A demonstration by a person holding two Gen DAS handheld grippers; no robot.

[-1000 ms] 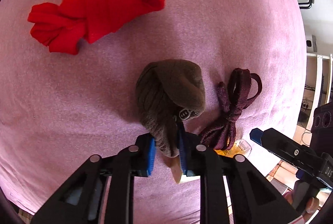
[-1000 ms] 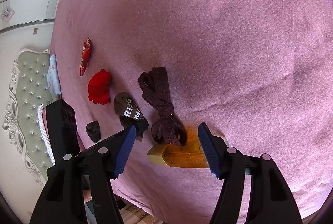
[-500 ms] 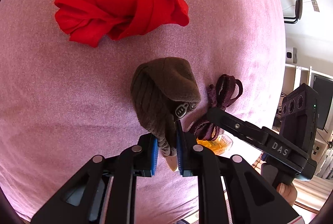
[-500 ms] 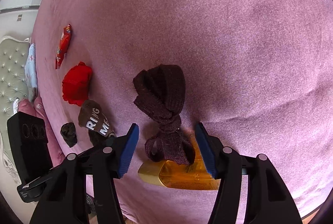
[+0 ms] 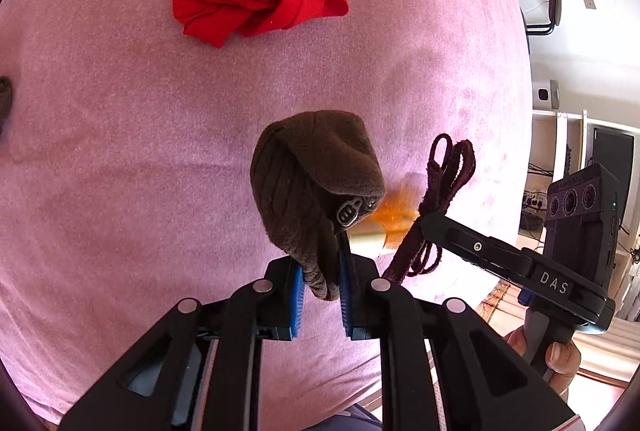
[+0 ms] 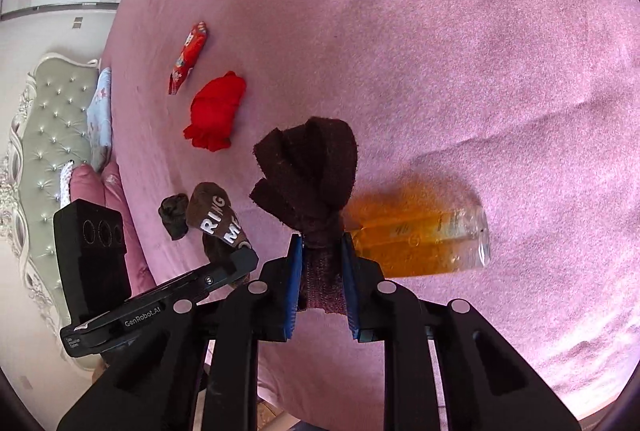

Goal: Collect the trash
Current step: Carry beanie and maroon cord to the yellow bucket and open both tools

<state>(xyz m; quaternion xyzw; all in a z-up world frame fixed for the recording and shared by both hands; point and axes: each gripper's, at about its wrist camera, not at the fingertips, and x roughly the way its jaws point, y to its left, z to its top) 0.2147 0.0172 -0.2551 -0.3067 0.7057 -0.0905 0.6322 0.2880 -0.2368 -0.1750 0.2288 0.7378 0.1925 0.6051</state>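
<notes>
The left gripper (image 5: 320, 289) pinches a brown sock (image 5: 316, 183); the right gripper (image 6: 320, 287) clamps a knotted maroon sock (image 6: 310, 171) (amber bottle (image 6: 420, 237) just beside), near the pink bedspread's (image 6: 460, 51) near edge.

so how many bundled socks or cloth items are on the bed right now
4: a brown sock in the left jaws, a maroon knotted one in the right jaws, a red bundle and a small dark one lying on the bedspread. Others may be hidden.
</notes>
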